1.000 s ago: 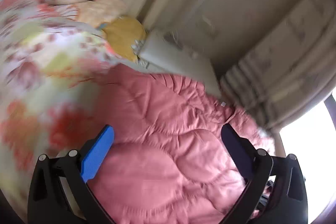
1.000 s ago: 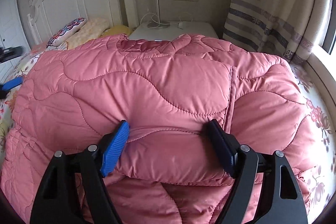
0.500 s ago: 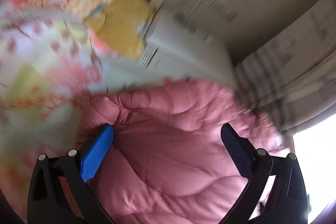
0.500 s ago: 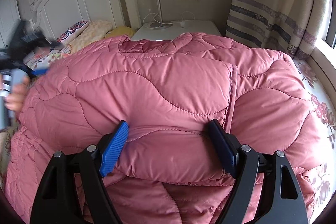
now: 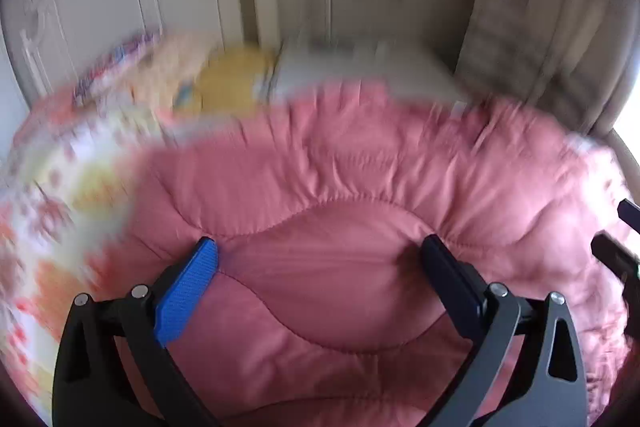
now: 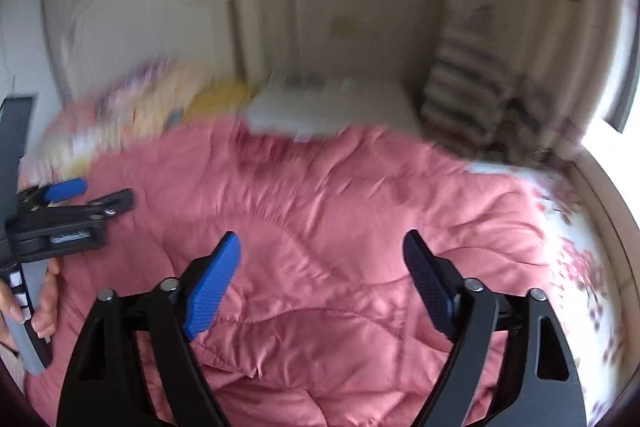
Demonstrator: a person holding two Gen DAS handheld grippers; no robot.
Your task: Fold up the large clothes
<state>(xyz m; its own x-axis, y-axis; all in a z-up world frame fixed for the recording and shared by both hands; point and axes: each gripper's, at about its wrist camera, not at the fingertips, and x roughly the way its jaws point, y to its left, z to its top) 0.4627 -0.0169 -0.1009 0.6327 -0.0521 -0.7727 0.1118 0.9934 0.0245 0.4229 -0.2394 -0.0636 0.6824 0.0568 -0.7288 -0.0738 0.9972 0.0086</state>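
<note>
Pink quilted garment (image 6: 340, 227) lies heaped on the bed, over the floral sheet (image 6: 580, 267); we judge the fold partly made, edges not squared, smoothing and a further fold left. Our right tongs (image 6: 320, 267) have just been opening and stand released above the fabric, nothing between them. Left tongs (image 5: 320, 275) spread wide over a puffy panel; pads near the cloth, no pinch. Satin-like shell, wavy stitch lines, thick padding.
</note>
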